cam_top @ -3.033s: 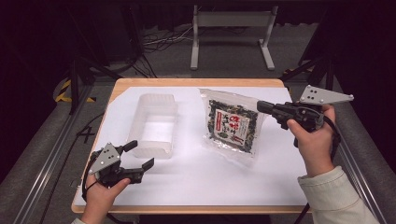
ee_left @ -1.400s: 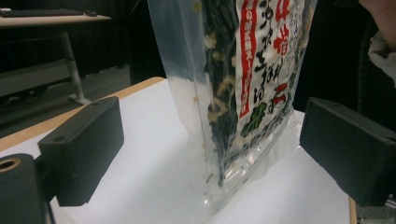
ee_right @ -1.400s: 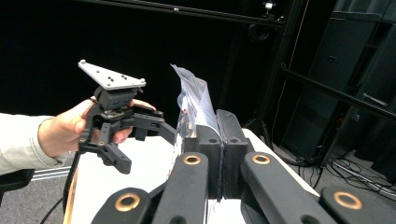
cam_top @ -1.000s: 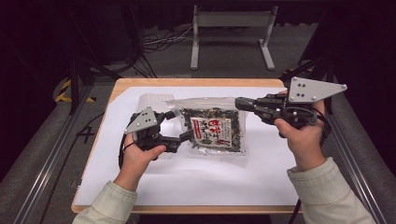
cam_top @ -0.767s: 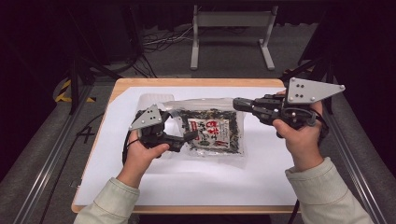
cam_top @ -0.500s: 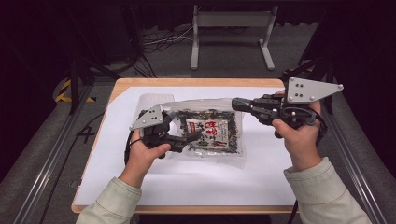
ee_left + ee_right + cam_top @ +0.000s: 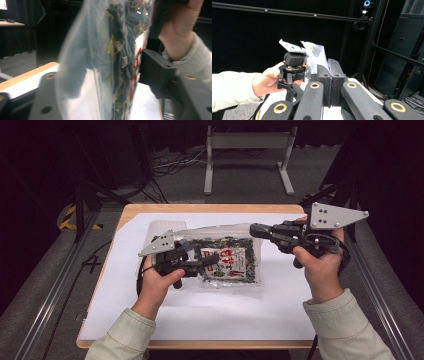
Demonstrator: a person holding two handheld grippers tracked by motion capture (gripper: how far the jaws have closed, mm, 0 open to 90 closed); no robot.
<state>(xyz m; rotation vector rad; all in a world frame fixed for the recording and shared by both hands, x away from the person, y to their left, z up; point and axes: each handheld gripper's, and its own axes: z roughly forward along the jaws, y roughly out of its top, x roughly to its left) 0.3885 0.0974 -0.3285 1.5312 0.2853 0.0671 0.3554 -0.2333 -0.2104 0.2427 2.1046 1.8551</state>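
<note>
- Bench: white sheet on top, clear tray at the rear, partly hidden by the bag.
- Seaweed bag: was flat on the sheet three seconds ago; now held up between both grippers, above bench centre.
- Right gripper: jaws clenched on the bag's top right corner.
- Left gripper: moved in from the near left; bag between its jaws, grip likely but not certain.
- Judgement: bag under two-handed control, ready for opening or transfer.

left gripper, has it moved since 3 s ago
Yes. The left gripper went from the table's near-left corner up and right onto the seaweed bag.
</note>
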